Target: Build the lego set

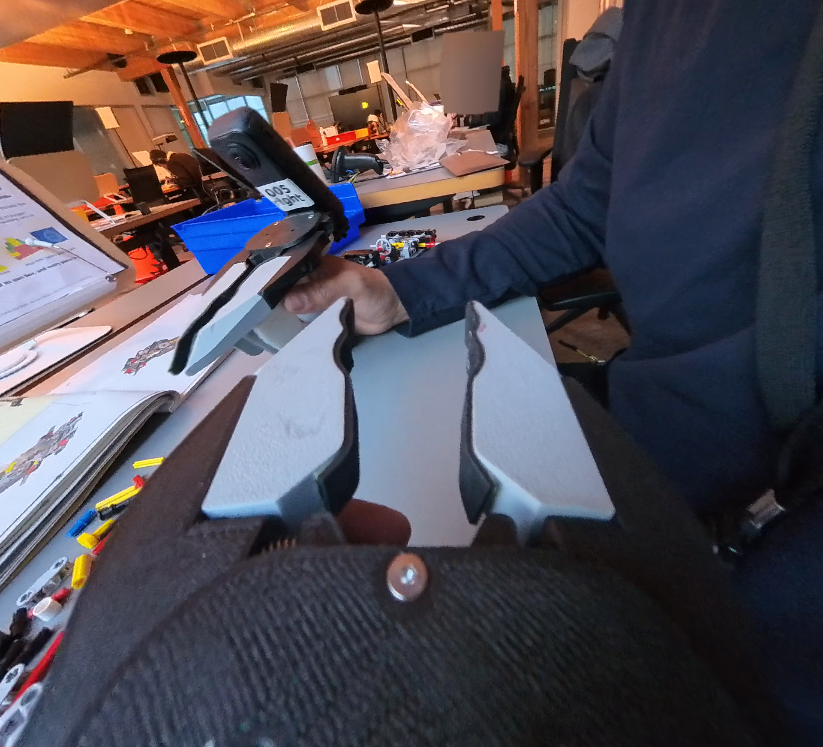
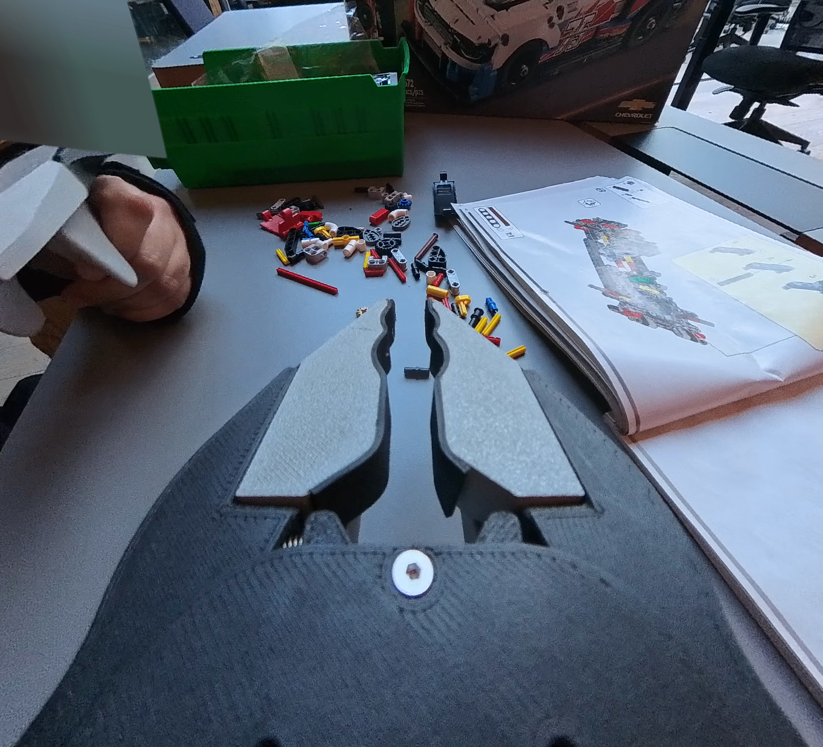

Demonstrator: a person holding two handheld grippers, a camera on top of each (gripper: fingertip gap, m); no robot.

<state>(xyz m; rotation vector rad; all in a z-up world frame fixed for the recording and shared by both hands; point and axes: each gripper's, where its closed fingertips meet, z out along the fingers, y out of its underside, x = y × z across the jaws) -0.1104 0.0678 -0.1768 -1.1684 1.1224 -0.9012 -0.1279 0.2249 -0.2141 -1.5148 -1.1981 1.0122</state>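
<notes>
The small black pin [image 2: 416, 372] lies on the grey table [image 2: 178, 391], in the narrow space between the two fingers of the right gripper [image 2: 409, 316]. It sits just beside the right finger, and a gap shows between it and the left finger. The jaws are only a little apart and do not press on it, so this tool grasps nothing.

Just beyond the fingertips is a scatter of small building parts [image 2: 347, 236] in red, yellow, black and blue. Farther away stands a green bin [image 2: 285, 129], with a printed box [image 2: 556, 13] to its right. An open instruction booklet [image 2: 623, 302] lies on the right.

The left gripper [image 1: 407, 320] hangs over a bare part of the table near the person. Its jaws are wide apart and nothing is between them. Behind the person's sleeve lies a partly built model [image 1: 401, 242].

As I judge it, the pin is small and round, and it is off-centre in the jaws. If they close like this, one pad may push it sideways, so that it rolls or flips out. The yellow pins [image 2: 490, 325] near the right finger could also be knocked.
</notes>
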